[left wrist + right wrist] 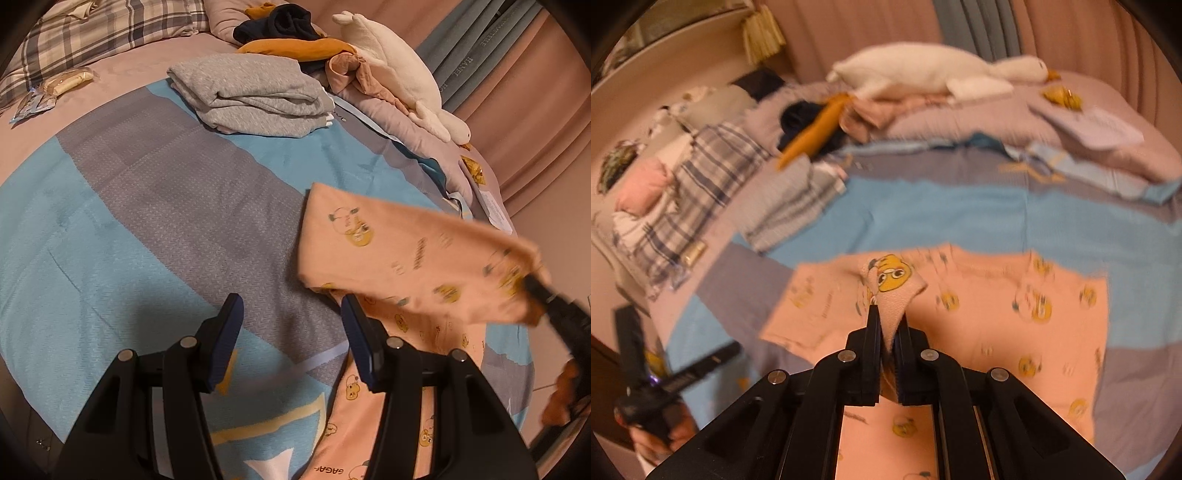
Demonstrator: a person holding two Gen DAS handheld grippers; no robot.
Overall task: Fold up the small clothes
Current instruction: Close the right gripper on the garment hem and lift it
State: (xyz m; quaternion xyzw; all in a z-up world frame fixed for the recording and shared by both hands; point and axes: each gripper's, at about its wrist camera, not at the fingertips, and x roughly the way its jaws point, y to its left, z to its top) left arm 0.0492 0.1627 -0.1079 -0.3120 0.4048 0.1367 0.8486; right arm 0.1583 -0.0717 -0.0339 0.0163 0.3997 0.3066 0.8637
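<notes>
A small peach garment with yellow cartoon prints [990,317] lies on the blue and grey blanket [147,206]. My right gripper [888,325] is shut on a ribbed edge of it and holds that part lifted; in the left wrist view the raised flap [402,258] hangs from the right gripper [535,288] above the rest of the garment [373,417]. My left gripper [291,317] is open and empty, above the blanket just left of the garment. It also shows at the lower left of the right wrist view [679,354].
A folded grey garment [251,96] lies further back on the blanket. Behind it are a pile of dark and mustard clothes [291,33], a white plush goose [391,70], a plaid pillow [92,40] and pink curtains [535,110]. A snack packet [51,92] lies at left.
</notes>
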